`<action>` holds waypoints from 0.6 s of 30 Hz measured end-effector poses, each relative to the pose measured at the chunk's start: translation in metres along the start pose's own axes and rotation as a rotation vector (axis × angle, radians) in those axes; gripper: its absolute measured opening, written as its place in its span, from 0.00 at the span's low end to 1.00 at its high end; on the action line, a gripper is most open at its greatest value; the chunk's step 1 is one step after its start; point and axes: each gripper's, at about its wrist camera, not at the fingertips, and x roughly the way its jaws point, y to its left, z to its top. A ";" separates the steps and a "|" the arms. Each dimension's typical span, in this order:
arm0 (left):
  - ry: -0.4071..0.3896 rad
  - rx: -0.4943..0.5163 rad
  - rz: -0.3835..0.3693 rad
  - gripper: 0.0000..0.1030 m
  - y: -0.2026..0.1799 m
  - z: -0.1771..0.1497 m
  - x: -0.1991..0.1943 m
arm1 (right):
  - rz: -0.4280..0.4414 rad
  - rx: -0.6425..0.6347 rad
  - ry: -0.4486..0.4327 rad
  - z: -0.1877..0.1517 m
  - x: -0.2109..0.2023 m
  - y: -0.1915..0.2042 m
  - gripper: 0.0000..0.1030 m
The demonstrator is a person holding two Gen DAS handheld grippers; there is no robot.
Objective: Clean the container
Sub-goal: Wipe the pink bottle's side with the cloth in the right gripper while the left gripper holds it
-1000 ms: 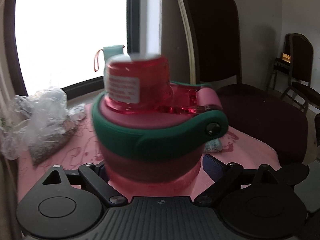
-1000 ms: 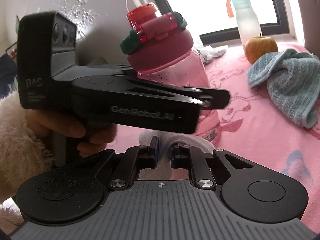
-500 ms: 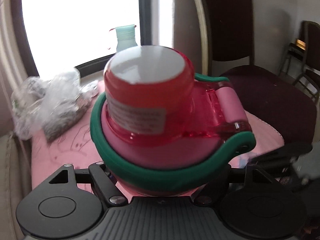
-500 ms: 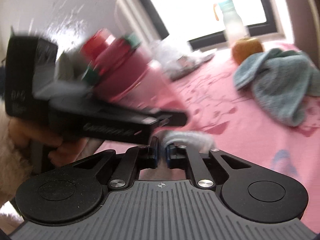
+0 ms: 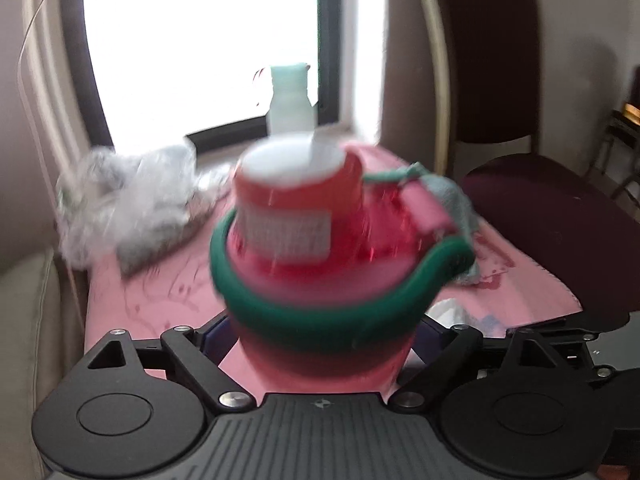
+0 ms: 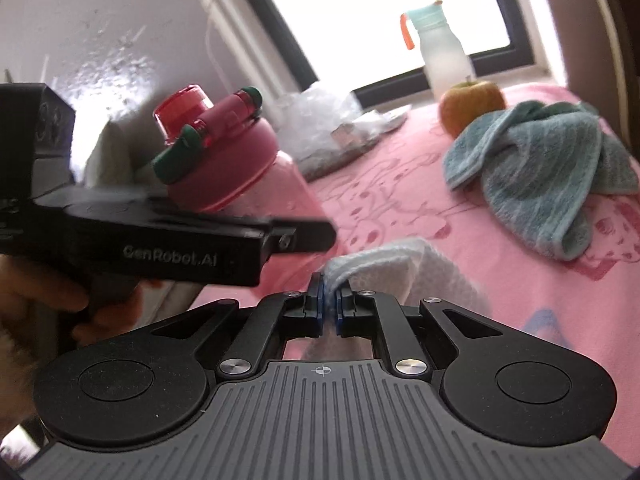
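Observation:
A pink water bottle with a red cap and green carry loop fills the left wrist view, blurred and tilted. My left gripper is shut on its body, with the fingertips hidden behind it. The right wrist view has the same bottle leaning left, held by the left gripper in a person's hand. My right gripper is shut on a white cloth, which hangs just right of the bottle's lower body.
A pink patterned tablecloth covers the table. On it lie a teal towel, an apple, a frosted bottle by the window and crumpled plastic bags. Dark chairs stand to the right.
The bottle has swung and tilted in my left gripper, ending leaned to the left. My right gripper has kept hold of the white cloth, which now lies close against the bottle's lower right side.

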 end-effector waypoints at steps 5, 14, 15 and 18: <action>-0.027 0.028 -0.050 0.84 0.000 -0.006 -0.003 | 0.058 -0.059 0.014 -0.003 0.000 0.017 0.12; -0.090 0.053 0.009 0.86 -0.004 -0.004 -0.037 | 0.020 -0.056 0.011 -0.005 0.000 0.023 0.12; -0.111 0.056 0.017 0.87 -0.004 -0.001 -0.042 | 0.026 -0.060 0.012 -0.005 -0.001 0.025 0.12; -0.145 0.067 0.031 0.86 -0.003 0.003 -0.049 | 0.051 -0.081 0.009 -0.004 -0.006 0.034 0.12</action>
